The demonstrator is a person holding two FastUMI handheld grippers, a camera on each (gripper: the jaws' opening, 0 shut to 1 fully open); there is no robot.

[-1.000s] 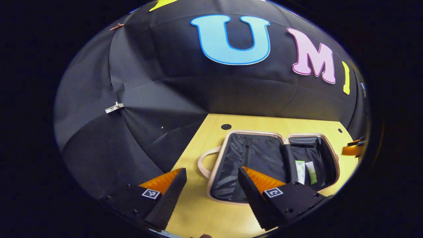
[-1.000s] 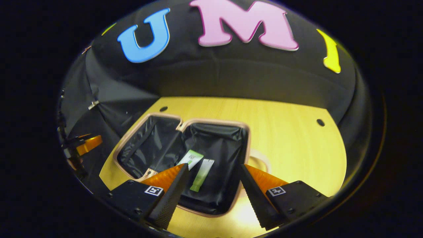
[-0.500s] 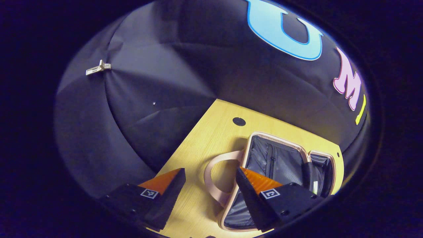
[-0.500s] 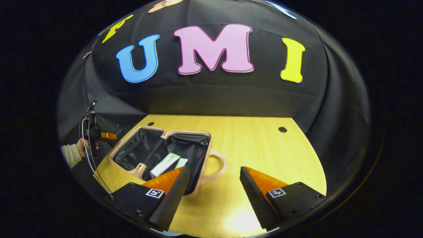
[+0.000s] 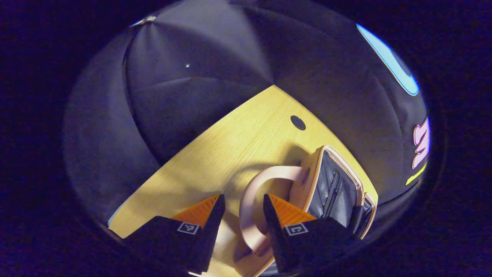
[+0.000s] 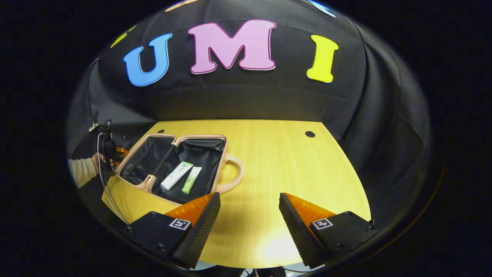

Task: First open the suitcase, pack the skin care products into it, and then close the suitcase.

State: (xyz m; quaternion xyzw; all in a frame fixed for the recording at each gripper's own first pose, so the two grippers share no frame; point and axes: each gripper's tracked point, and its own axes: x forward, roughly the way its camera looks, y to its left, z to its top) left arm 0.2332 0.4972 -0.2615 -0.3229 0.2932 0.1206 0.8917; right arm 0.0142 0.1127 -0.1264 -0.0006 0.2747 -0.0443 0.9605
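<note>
Inside the open suitcase (image 6: 144, 184) lie two tubes (image 6: 176, 176), apparently side by side.

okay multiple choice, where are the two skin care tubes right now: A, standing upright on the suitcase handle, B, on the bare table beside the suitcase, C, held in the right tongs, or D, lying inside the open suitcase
D: in the right gripper view the white tube and the green tube lie side by side on the dark lining of the open suitcase, while the right tongs are open over bare table.
</note>
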